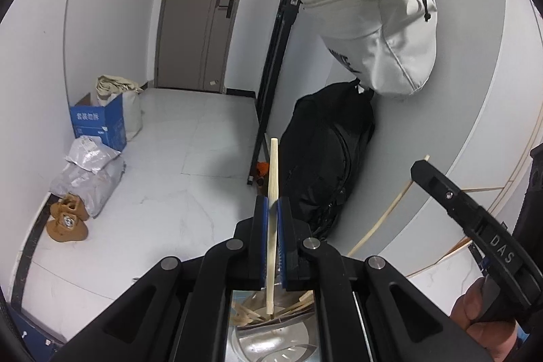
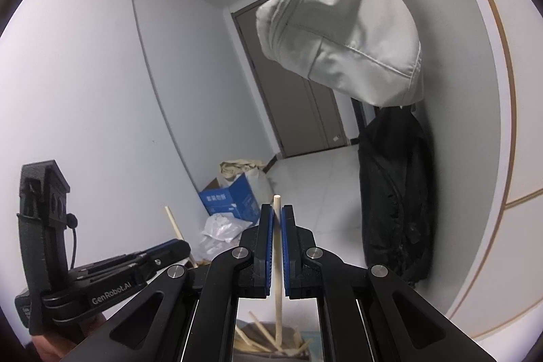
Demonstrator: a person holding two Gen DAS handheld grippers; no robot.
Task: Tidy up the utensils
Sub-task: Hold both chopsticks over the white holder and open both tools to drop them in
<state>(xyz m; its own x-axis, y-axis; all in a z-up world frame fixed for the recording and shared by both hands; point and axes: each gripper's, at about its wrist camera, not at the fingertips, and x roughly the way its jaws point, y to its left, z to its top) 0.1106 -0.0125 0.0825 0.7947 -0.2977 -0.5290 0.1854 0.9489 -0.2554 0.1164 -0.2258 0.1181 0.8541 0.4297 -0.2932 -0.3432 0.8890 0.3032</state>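
My left gripper (image 1: 271,209) is shut on a pale wooden chopstick (image 1: 273,165) that stands almost upright between the blue pads, its lower end among other wooden chopsticks (image 1: 247,311) in a metal container (image 1: 271,345) below. My right gripper (image 2: 277,216) is shut on another wooden chopstick (image 2: 277,277), also near upright, its lower end over a pile of chopsticks (image 2: 261,341). The right gripper also shows at the right of the left wrist view (image 1: 420,168) with its chopstick (image 1: 383,219). The left gripper shows low left in the right wrist view (image 2: 176,248).
A light grey bag (image 1: 380,22) hangs on the wall above a black backpack (image 1: 325,158). A blue box (image 1: 98,121), grey parcels (image 1: 88,172) and brown shoes (image 1: 66,219) lie on the white floor by a grey door (image 1: 203,9).
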